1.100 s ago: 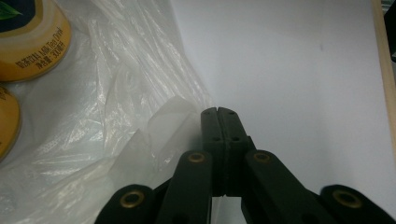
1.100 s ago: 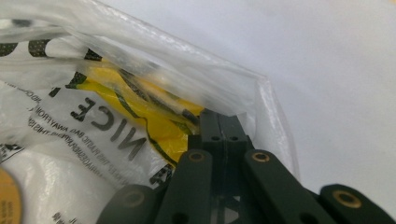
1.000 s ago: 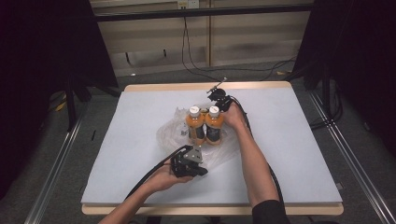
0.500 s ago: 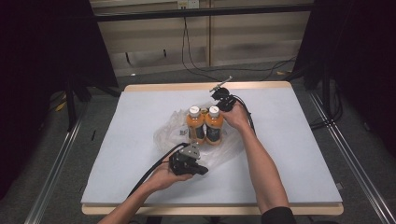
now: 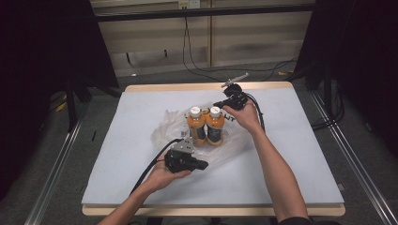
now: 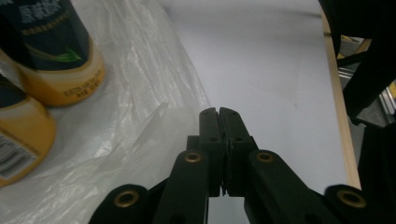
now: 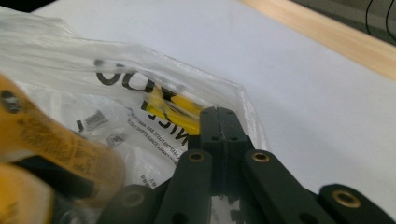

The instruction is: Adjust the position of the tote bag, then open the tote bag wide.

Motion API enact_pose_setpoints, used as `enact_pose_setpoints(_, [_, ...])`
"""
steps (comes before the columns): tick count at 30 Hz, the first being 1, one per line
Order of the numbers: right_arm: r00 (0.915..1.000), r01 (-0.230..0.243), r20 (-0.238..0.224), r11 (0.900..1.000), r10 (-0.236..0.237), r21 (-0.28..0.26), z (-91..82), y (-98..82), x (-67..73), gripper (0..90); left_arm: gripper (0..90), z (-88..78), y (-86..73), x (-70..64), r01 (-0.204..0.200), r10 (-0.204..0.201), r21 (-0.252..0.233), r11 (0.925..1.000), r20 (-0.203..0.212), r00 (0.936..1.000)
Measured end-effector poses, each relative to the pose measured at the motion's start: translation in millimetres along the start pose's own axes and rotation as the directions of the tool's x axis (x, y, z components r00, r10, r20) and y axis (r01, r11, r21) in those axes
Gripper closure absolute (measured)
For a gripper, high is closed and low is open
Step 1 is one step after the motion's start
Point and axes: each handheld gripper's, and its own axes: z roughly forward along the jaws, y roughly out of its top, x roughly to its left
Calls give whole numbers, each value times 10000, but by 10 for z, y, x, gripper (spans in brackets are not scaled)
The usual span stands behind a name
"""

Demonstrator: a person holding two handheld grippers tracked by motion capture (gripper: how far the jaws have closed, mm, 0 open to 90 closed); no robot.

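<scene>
Two orange bottles (image 5: 205, 126) stand mid-table on a clear plastic bag (image 5: 171, 123). Right tool (image 5: 217, 104) pinches the bag's far edge; left tool (image 5: 205, 165) (jaws pressed together, empty) lies near.

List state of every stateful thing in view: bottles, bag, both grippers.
Two orange plastic drink bottles with white caps: upright, capped, side by side on the bag.
Clear crinkled plastic bag: lying on the table under the bottles; its edge lifted at the right gripper.
Left gripper: shut; nothing visible between its jaws.
Right gripper: shut at the bag's edge.
</scene>
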Motion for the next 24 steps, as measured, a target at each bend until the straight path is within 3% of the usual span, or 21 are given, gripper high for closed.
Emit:
enact_pose_setpoints(7, [9997,220,99,9984,-215,-521,-238,-83,93,900,837,-114,13,20,81,-114,-637,9979,-520,9986])
enact_pose_setpoints(12, [9989,383,310,9948,-355,-944,-375,-178,169,900,765,-193,-14,38,372,-454,-954,9947,-856,9953])
enact_pose_setpoints(13, [9991,306,315,9935,-273,-1095,-447,-217,204,803,643,-207,-17,34,330,-435,-944,9950,-1113,9928])
enact_pose_setpoints(14, [9991,306,315,9935,-273,-1095,-447,-217,204,803,643,-218,-21,35,362,-473,-908,9952,-1230,9913])
enact_pose_setpoints(16, [9986,497,255,9927,-472,-1096,-512,-247,232,748,514,-222,-25,35,592,-738,-1115,9920,-1316,9886])
enact_pose_setpoints(18, [9965,705,530,9902,-645,-1204,-602,-268,263,676,503,-247,-17,28,481,-642,-1120,9925,-1449,9874])
enact_pose_setpoints(23, [9976,456,591,9853,-363,-1649,-859,-358,304,424,358,-356,-16,44,643,-903,-1628,9846,-1580,9833])
enact_pose_setpoints(24, [9943,496,1016,9841,-326,-1704,-914,-398,317,383,327,-373,-18,43,586,-858,-1620,9851,-1662,9824])
